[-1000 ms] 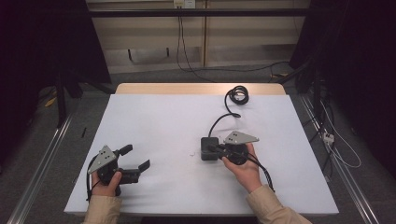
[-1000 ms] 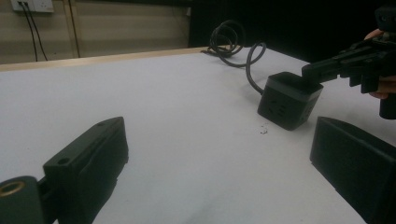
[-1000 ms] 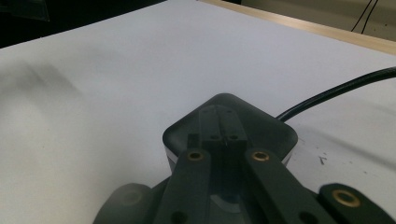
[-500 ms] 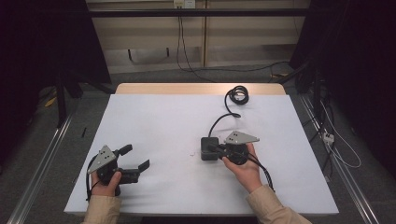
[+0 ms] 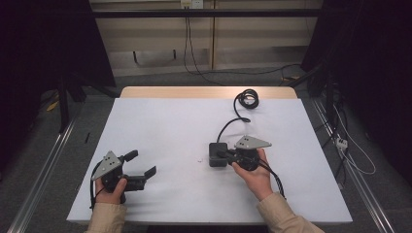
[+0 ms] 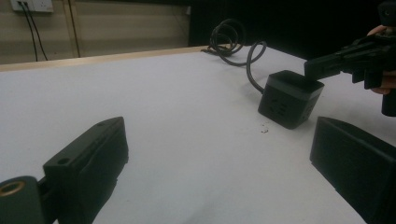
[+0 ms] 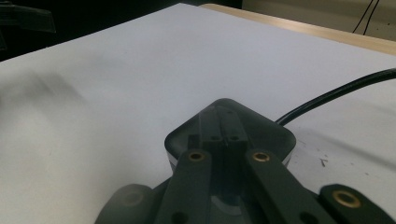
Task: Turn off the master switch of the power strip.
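Observation:
A black cube-shaped power socket (image 5: 215, 147) sits on the white table (image 5: 165, 126), right of centre, and its black cable (image 5: 228, 125) runs back to a coil (image 5: 247, 98) at the far edge. My right gripper (image 5: 219, 154) points left with its jaws shut together, tips resting over the cube's top (image 7: 264, 130); nothing shows between them. The left gripper view shows that gripper (image 6: 310, 67) at the cube's (image 6: 287, 100) upper right edge. My left gripper (image 5: 141, 162) is at the front left, jaws wide open and empty, well apart from the cube.
The table's far wooden edge (image 5: 194, 91) shows bare beyond the white sheet. A tiny speck (image 5: 200, 160) lies left of the cube. Metal rails (image 5: 43, 160) run along the floor on both sides, and loose cables (image 5: 350, 155) lie at the right.

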Demonstrator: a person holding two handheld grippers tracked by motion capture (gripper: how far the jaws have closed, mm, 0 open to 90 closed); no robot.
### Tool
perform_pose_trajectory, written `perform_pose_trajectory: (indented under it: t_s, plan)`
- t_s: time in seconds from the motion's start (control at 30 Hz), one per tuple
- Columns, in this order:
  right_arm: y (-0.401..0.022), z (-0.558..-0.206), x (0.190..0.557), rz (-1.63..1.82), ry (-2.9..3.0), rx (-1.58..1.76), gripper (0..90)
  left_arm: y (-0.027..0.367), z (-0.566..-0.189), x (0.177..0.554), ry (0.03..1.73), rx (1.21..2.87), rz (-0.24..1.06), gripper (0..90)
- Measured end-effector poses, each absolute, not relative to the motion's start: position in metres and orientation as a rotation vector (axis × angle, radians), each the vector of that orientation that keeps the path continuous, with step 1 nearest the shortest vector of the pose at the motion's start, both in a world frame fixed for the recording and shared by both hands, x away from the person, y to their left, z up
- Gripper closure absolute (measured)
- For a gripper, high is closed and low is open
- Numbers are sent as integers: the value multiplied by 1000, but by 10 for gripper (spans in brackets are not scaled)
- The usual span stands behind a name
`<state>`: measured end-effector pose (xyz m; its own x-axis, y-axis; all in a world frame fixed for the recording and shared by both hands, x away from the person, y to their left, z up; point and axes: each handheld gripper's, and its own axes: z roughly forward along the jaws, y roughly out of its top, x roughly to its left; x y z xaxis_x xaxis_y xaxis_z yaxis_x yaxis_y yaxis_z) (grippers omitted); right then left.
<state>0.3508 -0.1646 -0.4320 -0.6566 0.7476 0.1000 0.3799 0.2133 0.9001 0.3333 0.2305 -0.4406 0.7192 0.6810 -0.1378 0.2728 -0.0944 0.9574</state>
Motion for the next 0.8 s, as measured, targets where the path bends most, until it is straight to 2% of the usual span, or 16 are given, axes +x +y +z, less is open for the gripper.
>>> perform_pose_trajectory:
  t_s: [0.33, 0.5, 0.8]
  plan:
    - [-164, -432, 351, 1442, 2113, 1033, 887, 230, -440, 333, 774, 1670, 409, 39]
    - [-167, -428, 351, 1488, 2092, 1020, 686, 231, -440, 333, 775, 1669, 407, 39]
    - [-168, -428, 348, 1500, 2087, 1028, 432, 231, -439, 333, 772, 1658, 408, 39]
